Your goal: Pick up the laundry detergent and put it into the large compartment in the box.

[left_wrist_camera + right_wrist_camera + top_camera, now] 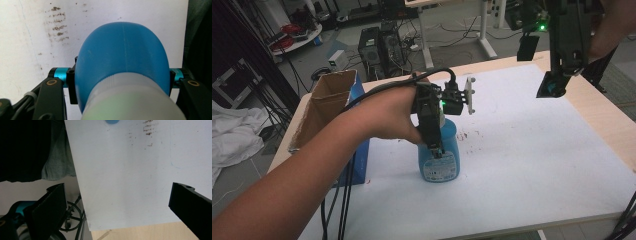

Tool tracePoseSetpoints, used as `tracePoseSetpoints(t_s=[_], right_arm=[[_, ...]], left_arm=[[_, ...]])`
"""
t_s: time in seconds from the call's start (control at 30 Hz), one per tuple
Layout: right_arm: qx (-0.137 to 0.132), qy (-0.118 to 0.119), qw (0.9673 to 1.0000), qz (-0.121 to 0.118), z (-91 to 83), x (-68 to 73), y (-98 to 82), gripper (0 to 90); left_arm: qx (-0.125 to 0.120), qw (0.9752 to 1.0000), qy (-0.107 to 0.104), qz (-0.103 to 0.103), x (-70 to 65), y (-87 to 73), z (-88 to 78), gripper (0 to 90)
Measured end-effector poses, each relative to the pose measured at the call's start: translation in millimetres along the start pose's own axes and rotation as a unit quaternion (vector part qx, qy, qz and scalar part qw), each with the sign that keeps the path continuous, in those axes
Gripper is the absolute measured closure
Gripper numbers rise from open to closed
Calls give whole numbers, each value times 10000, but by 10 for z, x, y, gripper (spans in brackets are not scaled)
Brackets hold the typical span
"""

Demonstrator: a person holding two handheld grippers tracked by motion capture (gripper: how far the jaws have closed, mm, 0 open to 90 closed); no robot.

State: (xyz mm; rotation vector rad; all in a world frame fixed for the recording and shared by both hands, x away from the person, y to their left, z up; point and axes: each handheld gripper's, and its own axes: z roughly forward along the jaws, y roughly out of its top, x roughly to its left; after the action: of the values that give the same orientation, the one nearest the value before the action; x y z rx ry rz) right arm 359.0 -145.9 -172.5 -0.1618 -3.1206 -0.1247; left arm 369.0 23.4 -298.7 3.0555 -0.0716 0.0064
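Left gripper point(438, 150): points down from the person's left hand point(392, 112); its jaws are clamped on the shoulders of the blue bottle, one on each side.
Blue bottle point(439, 150): stands upright directly beneath the left gripper on the white sheet, its label facing the camera; in the left gripper view its blue body point(122, 57) bulges between the two jaws below a pale collar.
Right gripper point(554, 82): held high above the far right part of the table, well apart from the bottle; in the right gripper view its jaws stand wide apart with nothing between them.
White sheet point(522, 165): covers most of the table under both grippers; a patch of small reddish-brown stains point(467, 135) lies just beside the bottle, on the side towards the right gripper.
Table point(597, 112): pale wood, bare as a border round the sheet, widest below the right gripper.
Cardboard box point(324, 107): open, tilted, resting against a blue box at the table's left edge, beyond the left forearm.
Room: grey floor behind the table; computer towers point(382, 47) with loose cables stand past the far edge; white cloth point(232, 135) lies heaped on the floor at far left.
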Motion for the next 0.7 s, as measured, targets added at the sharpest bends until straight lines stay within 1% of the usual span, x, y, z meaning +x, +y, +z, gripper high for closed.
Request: tracePoseSetpoints(t_s=[0.13, 0.2, 0.27, 0.3, 0.33, 0.37, 0.47, 0.5, 0.53, 0.6, 0.7], right_arm=[[-6, 3, 10000, -1, -3, 6, -6, 9], [-11, -6, 10000, 2, -8, 7, -8, 9], [-19, -3, 10000, -3, -11, 8, -10, 9], [-30, -6, 10000, -10, -12, 7, -11, 9], [-20, -12, 10000, 17, -12, 8, -7, 9], [-25, -16, 10000, -18, -11, 2, -3, 9], [-29, -14, 10000, -14, -10, 7, 8, 9], [-29, -14, 10000, -14, -10, 7, 8, 9], [-42, -15, 10000, -41, -9, 5, 14, 9], [-37, -6, 10000, -65, -4, 5, 39, 9], [-23, -1, 9999, -110, 5, 4, 67, 9]], left_arm=[[50, 10000, -34, -55, 1, -13, -27, 392], [-31, 9999, -104, -108, -10, -32, -68, 391], [-28, 9999, -118, -104, -14, -41, -88, 391], [-47, 9997, -175, -169, -21, -68, -151, 391], [-65, 9996, -183, -183, -21, -81, -184, 391], [-77, 9996, -182, -192, -20, -97, -219, 391], [-125, 9994, -148, -288, -19, -150, -335, 391], [-125, 9994, -148, -288, -19, -150, -335, 391], [-167, 9990, -111, -401, -13, -201, -452, 391], [-160, 9986, -95, -501, 4, -254, -565, 391], [-157, 9976, -10, -676, 24, -338, -733, 390]])
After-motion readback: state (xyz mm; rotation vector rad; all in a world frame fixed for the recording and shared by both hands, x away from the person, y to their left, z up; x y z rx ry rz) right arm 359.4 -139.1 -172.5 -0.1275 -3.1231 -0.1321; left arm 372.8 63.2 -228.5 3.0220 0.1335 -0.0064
